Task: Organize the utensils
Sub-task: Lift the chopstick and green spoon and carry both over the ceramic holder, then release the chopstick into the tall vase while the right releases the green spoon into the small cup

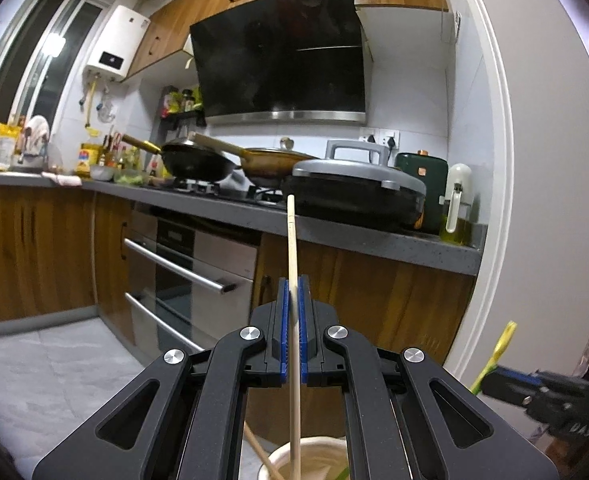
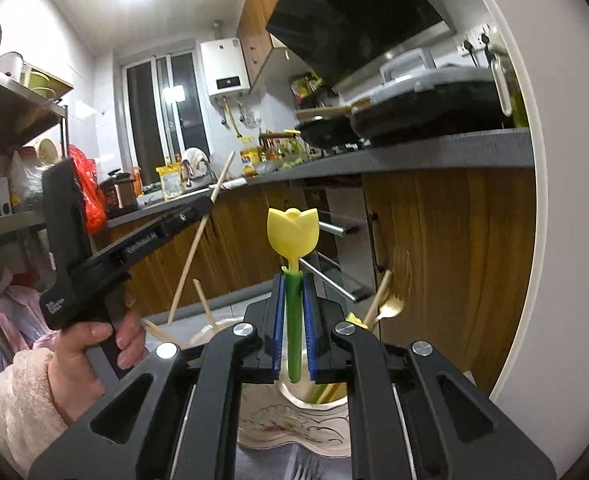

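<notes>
While the left gripper (image 1: 293, 300) clamps a wooden chopstick (image 1: 291, 240) upright above a cream cup (image 1: 278, 458), the right gripper (image 2: 293, 300) grips a tulip-topped utensil (image 2: 293, 236) by its green stem — both raised, jaws clenched.

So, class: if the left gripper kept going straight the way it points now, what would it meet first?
Probably the wooden cabinet front under the grey countertop. The left gripper, shut on a chopstick, points level at it with nothing visible between, though depth is uncertain.
</notes>
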Demonstrator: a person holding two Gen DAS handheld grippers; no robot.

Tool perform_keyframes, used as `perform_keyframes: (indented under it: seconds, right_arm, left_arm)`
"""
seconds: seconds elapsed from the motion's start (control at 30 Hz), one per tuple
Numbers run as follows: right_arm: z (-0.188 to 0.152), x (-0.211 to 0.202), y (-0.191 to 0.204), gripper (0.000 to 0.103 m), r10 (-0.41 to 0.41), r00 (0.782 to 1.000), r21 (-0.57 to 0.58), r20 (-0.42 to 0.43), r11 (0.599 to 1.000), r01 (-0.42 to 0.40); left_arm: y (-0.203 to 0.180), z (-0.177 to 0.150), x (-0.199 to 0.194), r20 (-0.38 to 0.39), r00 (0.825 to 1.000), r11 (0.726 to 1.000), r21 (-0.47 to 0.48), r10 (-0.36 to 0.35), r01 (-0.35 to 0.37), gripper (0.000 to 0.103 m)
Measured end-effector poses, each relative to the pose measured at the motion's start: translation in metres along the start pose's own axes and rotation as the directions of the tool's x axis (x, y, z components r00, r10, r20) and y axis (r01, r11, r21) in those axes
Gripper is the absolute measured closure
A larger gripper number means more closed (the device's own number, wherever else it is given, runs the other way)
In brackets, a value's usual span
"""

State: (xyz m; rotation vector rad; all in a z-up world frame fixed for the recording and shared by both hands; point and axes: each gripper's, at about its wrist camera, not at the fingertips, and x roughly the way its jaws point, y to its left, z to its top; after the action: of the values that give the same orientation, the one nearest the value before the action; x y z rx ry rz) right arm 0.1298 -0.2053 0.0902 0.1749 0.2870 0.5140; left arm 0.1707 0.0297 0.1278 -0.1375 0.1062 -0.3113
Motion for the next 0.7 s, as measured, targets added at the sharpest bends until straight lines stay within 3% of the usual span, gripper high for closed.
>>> perform_keyframes:
  seconds: [0.3,0.7]
  right_arm:
    - [-0.012,0.018,-0.011,0.094,-0.009,0.999,0.026,-0.050,1.000,0.011]
    - [-0.015,0.025,-0.009,0.094,-0.003,0.998,0.022,-0.066,1.000,0.005]
  left_arm:
    - [0.008,-0.014,0.002,-0.007,0.998,0.997,-0.030,-0.070,0.070,0.098]
    - [0.018,-0.027,0.002,0.017,0.990,0.980,-0.139,-0.143,0.144,0.098]
